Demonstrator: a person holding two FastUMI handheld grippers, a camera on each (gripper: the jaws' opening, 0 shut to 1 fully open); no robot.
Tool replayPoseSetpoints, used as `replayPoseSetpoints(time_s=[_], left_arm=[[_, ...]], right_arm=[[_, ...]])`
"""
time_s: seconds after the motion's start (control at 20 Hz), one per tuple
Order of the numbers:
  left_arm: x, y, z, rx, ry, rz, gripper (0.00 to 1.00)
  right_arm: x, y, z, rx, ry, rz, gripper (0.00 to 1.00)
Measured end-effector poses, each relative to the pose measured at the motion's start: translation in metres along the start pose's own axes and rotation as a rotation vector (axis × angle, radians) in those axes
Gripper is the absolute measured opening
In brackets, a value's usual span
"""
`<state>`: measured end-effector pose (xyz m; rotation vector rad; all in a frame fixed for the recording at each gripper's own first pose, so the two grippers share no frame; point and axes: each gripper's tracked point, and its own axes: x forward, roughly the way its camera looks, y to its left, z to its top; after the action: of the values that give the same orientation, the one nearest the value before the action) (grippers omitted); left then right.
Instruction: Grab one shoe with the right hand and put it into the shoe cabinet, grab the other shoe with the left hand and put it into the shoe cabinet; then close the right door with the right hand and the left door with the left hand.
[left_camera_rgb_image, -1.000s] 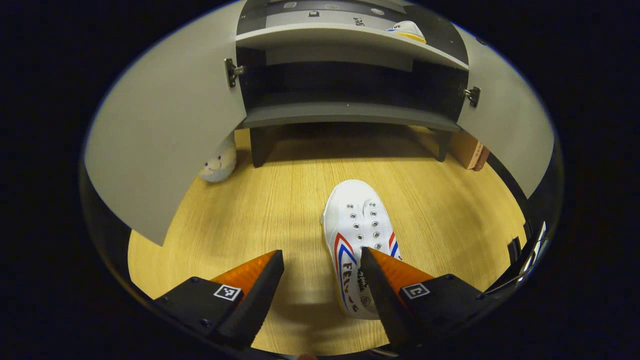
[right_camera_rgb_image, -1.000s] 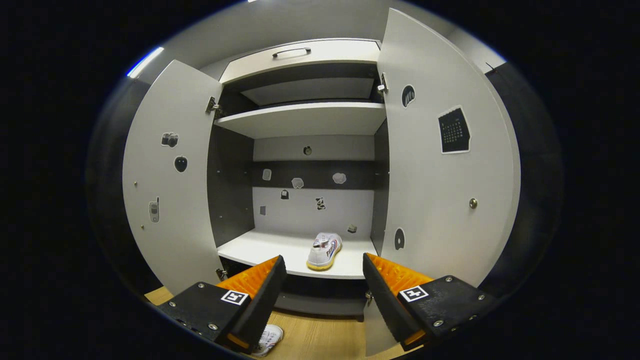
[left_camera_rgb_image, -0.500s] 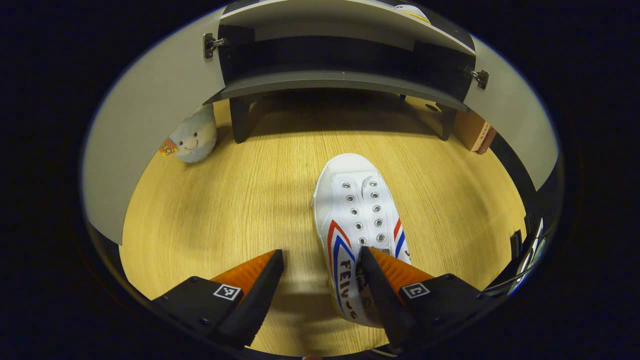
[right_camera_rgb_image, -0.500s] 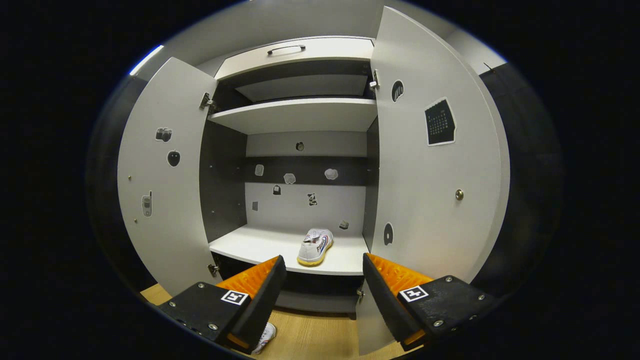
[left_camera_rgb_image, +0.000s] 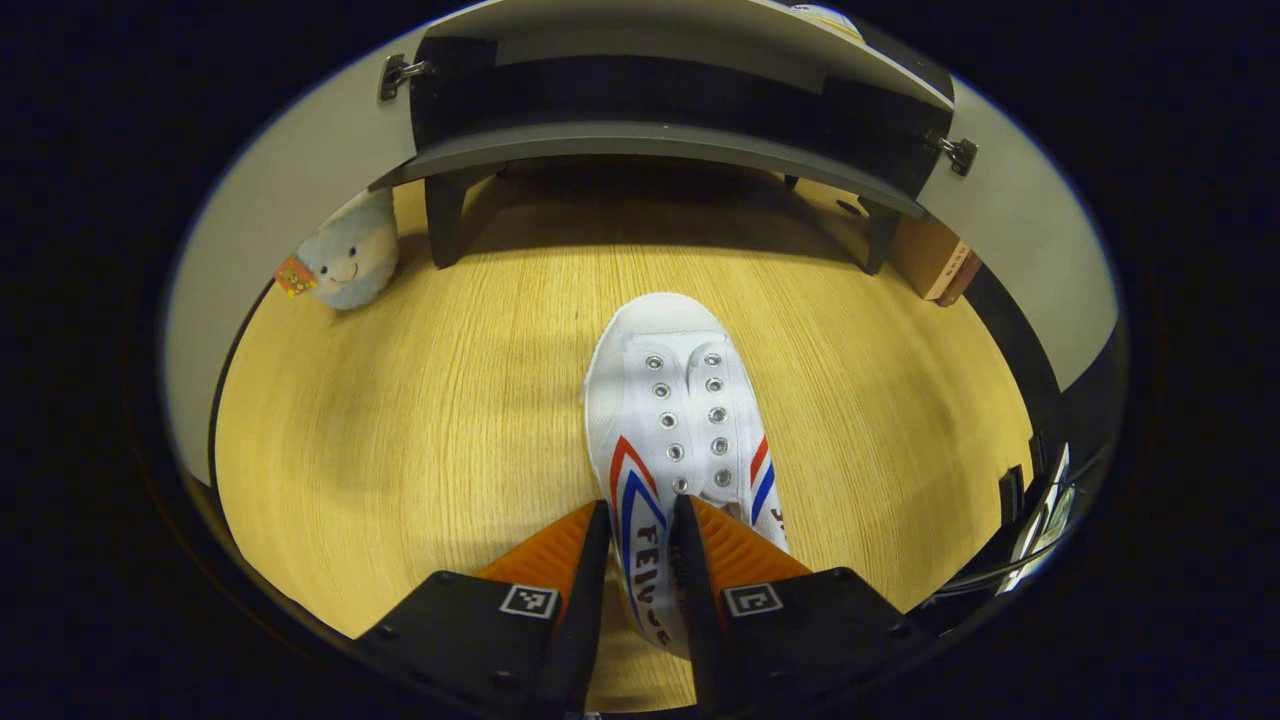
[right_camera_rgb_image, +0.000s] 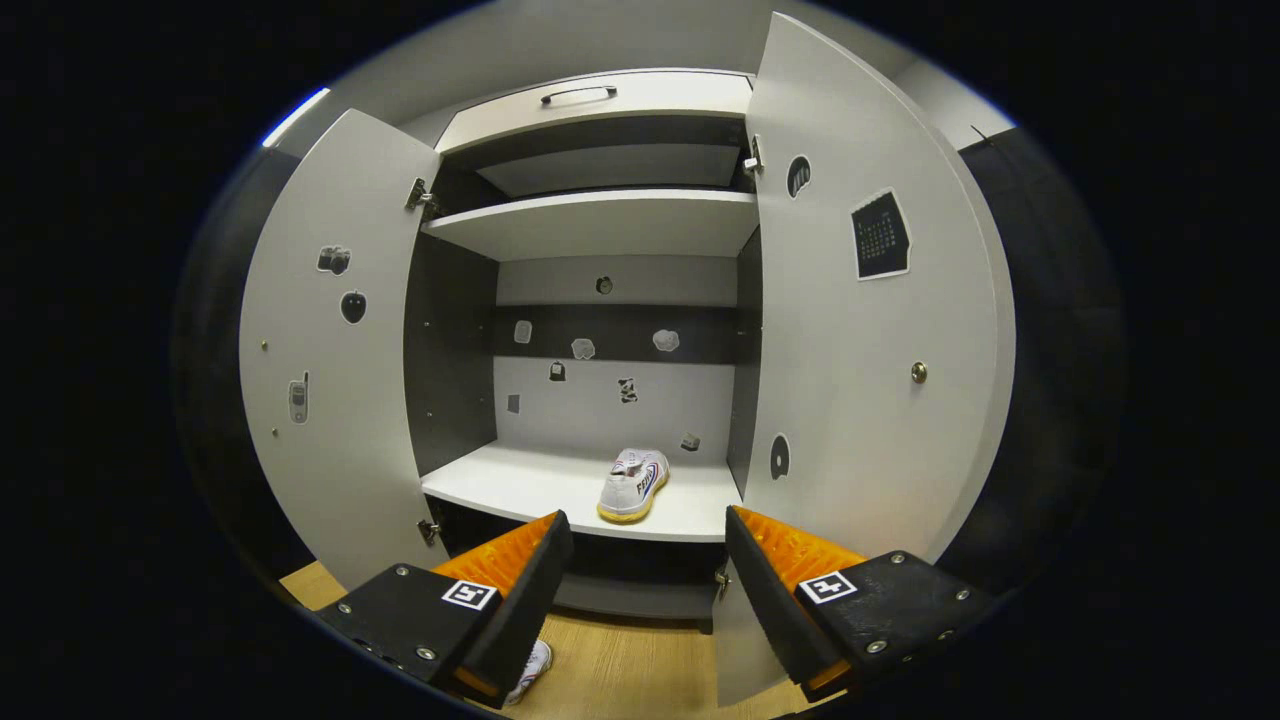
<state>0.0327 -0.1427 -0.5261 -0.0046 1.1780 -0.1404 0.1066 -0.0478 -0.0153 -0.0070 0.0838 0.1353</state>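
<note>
Clamping the floor shoe: left gripper (left_camera_rgb_image: 640, 560) jaws nearly closed on the white sneaker's (left_camera_rgb_image: 675, 440) left side wall at the heel end, one finger outside, one inside the opening.
Left gripper view looks down: sneaker flat on the wood floor (left_camera_rgb_image: 420, 420), toe toward the shoe cabinet (left_camera_rgb_image: 650, 140), red and blue stripes on its sides; a plush toy (left_camera_rgb_image: 345, 262) sits by the cabinet's left leg, a brown box (left_camera_rgb_image: 935, 265) by the right one. Right gripper view looks level at the front: right gripper (right_camera_rgb_image: 645, 560) jaws wide apart, holding nothing, well back from the cabinet. Both doors stand open, left door (right_camera_rgb_image: 330, 350) and right door (right_camera_rgb_image: 880, 330) carrying stickers. Second sneaker (right_camera_rgb_image: 632, 484) rests on the lower shelf (right_camera_rgb_image: 520, 485), right of centre, heel toward the camera. Floor sneaker's edge peeks beside the left finger (right_camera_rgb_image: 500, 610).
</note>
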Motion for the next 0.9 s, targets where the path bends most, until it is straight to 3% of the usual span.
replayPoseSetpoints(time_s=[0.05, 0.1, 0.2, 0.3, 0.5, 0.75, 0.9], left_arm=[[0.0, 0.004, 0.001, -0.026, 0.003, 0.012, 0.35], [0.006, 0.003, -0.002, -0.055, 0.004, 0.007, 0.34], [0.01, 0.006, 0.002, -0.097, -0.017, 0.018, 0.07], [0.01, 0.001, 0.009, -0.088, -0.04, 0.019, 0.07], [-0.014, -0.023, 0.024, -0.12, -0.081, -0.068, 0.07], [-0.084, -0.025, 0.077, -0.145, -0.144, -0.133, 0.06], [-0.125, -0.017, 0.12, -0.093, -0.227, -0.126, 0.06]], right_arm=[[0.0, 0.001, -0.001, -0.002, 0.002, 0.001, 0.94], [-0.001, 0.002, 0.0, -0.004, 0.001, 0.003, 0.94], [-0.003, 0.005, -0.001, -0.006, 0.002, 0.01, 0.94], [-0.006, 0.007, 0.0, -0.016, 0.0, 0.012, 0.94], [-0.011, 0.007, 0.007, -0.007, -0.018, 0.008, 0.94], [-0.018, 0.005, 0.022, -0.011, -0.051, -0.001, 0.94], [-0.022, 0.004, 0.033, -0.007, -0.079, -0.008, 0.94]])
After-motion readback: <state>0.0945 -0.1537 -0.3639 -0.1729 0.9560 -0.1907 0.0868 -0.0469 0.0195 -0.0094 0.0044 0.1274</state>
